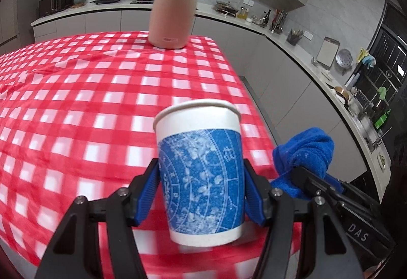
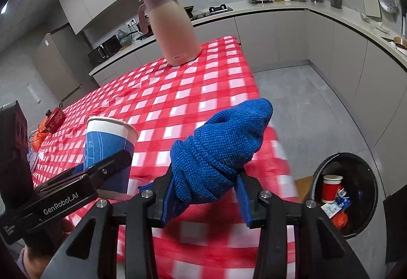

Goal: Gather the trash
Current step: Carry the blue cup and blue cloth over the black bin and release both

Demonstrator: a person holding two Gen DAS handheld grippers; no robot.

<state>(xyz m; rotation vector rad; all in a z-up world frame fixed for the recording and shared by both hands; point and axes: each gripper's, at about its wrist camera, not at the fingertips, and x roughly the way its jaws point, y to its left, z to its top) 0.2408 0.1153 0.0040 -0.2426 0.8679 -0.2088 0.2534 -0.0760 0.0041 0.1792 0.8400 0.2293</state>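
Left gripper [image 1: 201,192] fingers closed on paper cup [image 1: 199,169], above checked worktop [image 1: 101,101]; right gripper [image 2: 206,192] fingers clamped on blue cloth [image 2: 218,149], right of cup.

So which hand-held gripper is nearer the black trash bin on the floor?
Right. The right hand-held gripper, holding the blue cloth, is beside the trash bin; the left hand-held gripper, holding the paper cup, is farther away.

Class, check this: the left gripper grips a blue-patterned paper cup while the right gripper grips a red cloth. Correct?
Not quite. The cloth in the right gripper is blue, as the right wrist view shows. The left gripper does grip the blue-patterned paper cup.
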